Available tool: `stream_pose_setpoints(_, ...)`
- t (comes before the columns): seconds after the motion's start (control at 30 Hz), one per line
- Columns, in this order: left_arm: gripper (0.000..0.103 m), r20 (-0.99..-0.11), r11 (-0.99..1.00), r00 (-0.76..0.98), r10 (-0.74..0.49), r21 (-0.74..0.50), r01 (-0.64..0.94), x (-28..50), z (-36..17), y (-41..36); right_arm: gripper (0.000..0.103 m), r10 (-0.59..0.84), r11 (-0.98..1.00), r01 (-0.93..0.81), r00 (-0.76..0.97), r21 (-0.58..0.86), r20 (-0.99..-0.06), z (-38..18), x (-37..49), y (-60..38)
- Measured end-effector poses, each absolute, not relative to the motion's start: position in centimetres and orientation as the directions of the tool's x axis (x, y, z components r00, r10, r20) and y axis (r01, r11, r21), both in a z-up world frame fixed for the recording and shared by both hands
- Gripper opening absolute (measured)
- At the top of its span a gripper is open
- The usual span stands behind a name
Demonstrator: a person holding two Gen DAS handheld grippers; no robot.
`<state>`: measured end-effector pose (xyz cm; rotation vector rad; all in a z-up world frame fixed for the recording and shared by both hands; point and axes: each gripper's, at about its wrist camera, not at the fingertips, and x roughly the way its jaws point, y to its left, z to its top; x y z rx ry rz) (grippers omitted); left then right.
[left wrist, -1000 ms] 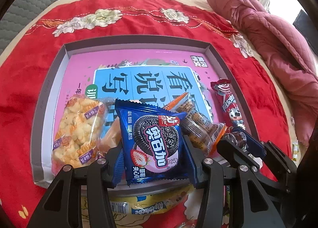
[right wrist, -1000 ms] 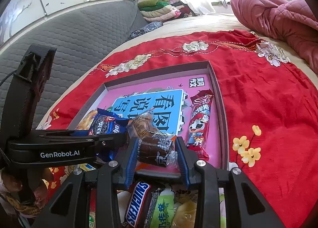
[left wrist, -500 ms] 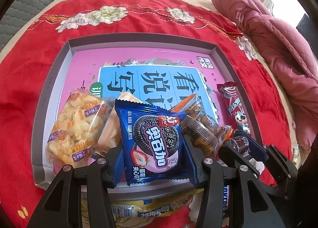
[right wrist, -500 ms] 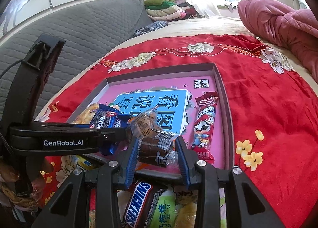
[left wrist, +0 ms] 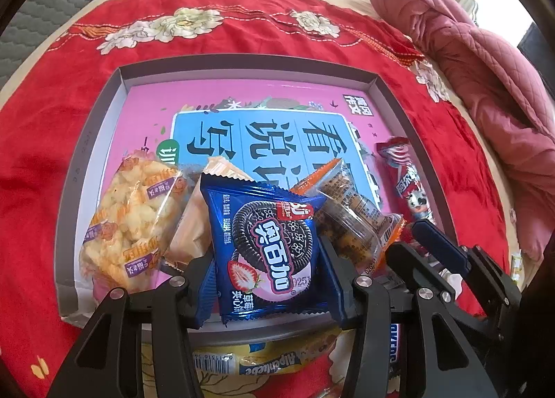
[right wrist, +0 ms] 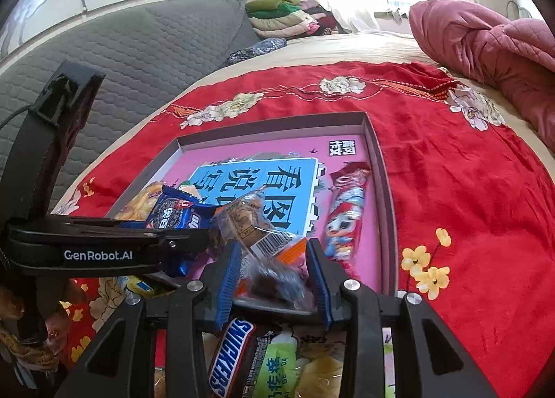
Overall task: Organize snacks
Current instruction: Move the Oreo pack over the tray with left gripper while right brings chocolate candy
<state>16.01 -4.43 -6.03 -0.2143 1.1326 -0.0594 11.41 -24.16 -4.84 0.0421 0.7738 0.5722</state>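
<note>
red floral bedspread (left wrist: 41, 162) carries a shallow grey cardboard tray (left wrist: 249, 63) lined in pink. left gripper (left wrist: 267, 269) clenches a blue oreo packet (left wrist: 269, 245) over the tray's near edge. right gripper (right wrist: 274, 276) stands parted around a blurred clear-wrapped brown candy (right wrist: 274, 280), whether touching i cannot tell. a red milk-candy stick (right wrist: 347, 214) lies along the tray's right wall.

The right gripper (right wrist: 274, 276), blue-padded, stands open around a blurred clear-wrapped brown candy (right wrist: 274, 285) over the near rim of the grey shallow box lid (right wrist: 376, 155); a brown Snickers bar (right wrist: 230, 358) lies below.
</note>
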Motion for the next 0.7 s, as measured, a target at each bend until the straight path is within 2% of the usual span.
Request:
stream_pose_setpoints(0.43,0.054,-0.894,0.977,0.415,-0.168,-0.208,-0.051,15.81,-6.05,-4.45,0.038,0.493,0.86,-0.441,0.583,0.258,-0.646,-4.72,11.65,-25.03)
stream_pose_setpoints(0.7,0.061,-0.895,0.981,0.418,-0.156,-0.189,-0.038,15.71,-5.75,-4.78,0.038,0.49,0.861,-0.441,0.584,0.254,-0.647,-4.71,11.68,-25.01)
